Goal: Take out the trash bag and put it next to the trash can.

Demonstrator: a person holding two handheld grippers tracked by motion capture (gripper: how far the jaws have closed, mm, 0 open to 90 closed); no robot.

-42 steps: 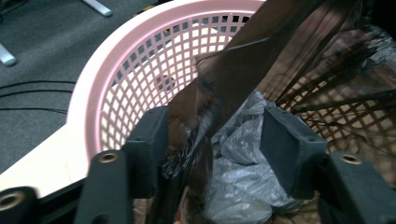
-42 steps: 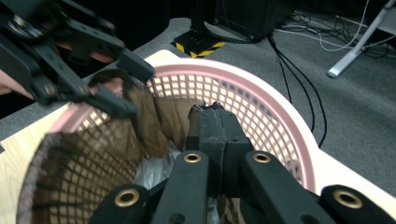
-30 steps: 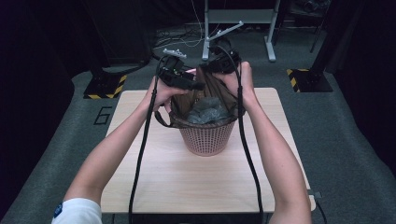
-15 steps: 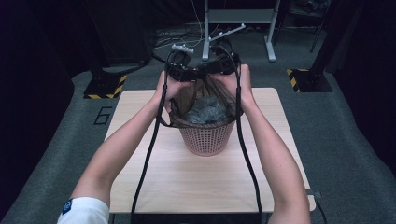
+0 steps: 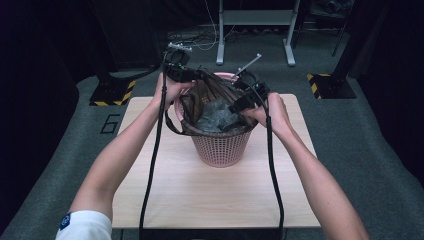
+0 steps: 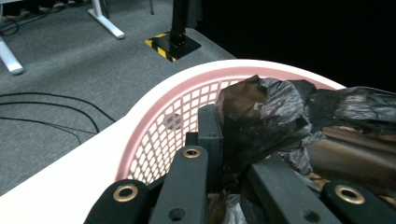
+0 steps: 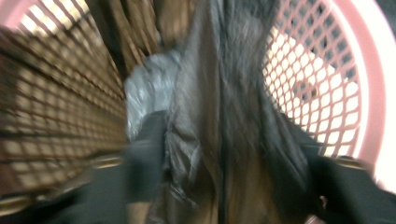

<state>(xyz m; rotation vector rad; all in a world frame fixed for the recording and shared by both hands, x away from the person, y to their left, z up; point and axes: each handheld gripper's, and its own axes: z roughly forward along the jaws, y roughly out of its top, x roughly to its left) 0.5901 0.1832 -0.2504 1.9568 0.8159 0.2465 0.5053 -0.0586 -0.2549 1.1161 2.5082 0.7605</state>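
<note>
Bench [image 5: 170, 200], pale wood; floor marking "6" at its left edge. Pink mesh basket [image 5: 222, 147] at bench centre, lined with a dark brown plastic bag [image 5: 200, 100]; grey crumpled contents partly hidden. Left gripper [image 5: 197, 76] pinching bag film at far-left rim. Right gripper [image 5: 235, 107] at right rim, bag between its jaws; blur hides closure.

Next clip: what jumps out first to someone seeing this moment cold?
A pink basket stands mid-table, lined with a dark, crinkled plastic bag. Both hands reach over it: the left gripper pinches the bag's edge at the far-left rim, and the right gripper has bag film between its jaws at the right rim, though that gripper's own view is blurred.
</note>
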